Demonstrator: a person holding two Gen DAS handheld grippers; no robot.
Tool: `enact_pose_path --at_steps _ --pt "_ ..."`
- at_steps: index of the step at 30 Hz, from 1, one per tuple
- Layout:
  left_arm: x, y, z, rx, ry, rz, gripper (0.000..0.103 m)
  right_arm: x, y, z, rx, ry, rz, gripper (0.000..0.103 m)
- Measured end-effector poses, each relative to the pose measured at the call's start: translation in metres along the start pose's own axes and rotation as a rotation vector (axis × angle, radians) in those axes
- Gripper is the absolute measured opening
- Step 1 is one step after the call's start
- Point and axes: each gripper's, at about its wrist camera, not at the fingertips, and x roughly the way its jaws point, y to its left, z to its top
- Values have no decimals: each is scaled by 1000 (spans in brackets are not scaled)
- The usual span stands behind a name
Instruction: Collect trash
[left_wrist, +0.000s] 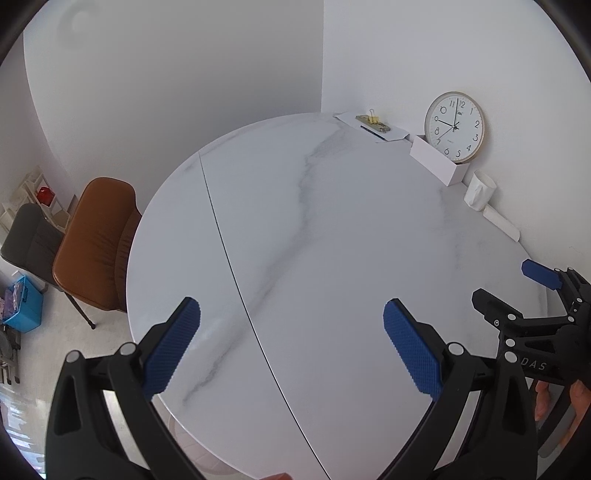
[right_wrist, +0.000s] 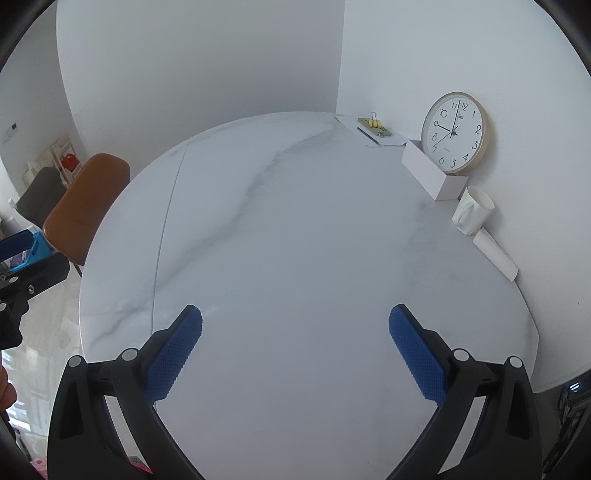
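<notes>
Nearest, the left gripper (left_wrist: 291, 347) is held spread wide above the round marble desk (left_wrist: 332, 240), nothing between its blue pads (left_wrist: 171, 347). The right gripper (right_wrist: 295, 350) is likewise spread wide and empty over the same desk. Farther off, along the wall, a rolled white paper (right_wrist: 495, 256), a white mug (right_wrist: 472, 216) and a white box (right_wrist: 432, 173) are set, with a wall clock (right_wrist: 456, 133) leaned behind. Farthest, a sheet of paper (right_wrist: 369, 131) with a yellow binder clip (right_wrist: 375, 121) is seen.
</notes>
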Motion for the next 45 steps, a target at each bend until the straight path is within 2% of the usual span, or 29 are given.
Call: enact_pose_path --at_steps 22,32,41,45 --pt "-9 6 5 -2 -25 -10 95 2 -7 -1 18 15 -8 101" --pt "-11 2 8 10 -67 25 95 5 -5 -4 21 23 -5 101" --pt "-4 8 10 -20 -23 8 95 6 -4 -5 22 28 -5 101" --pt "-4 8 8 -7 -27 12 95 6 -4 -5 24 30 -5 101"
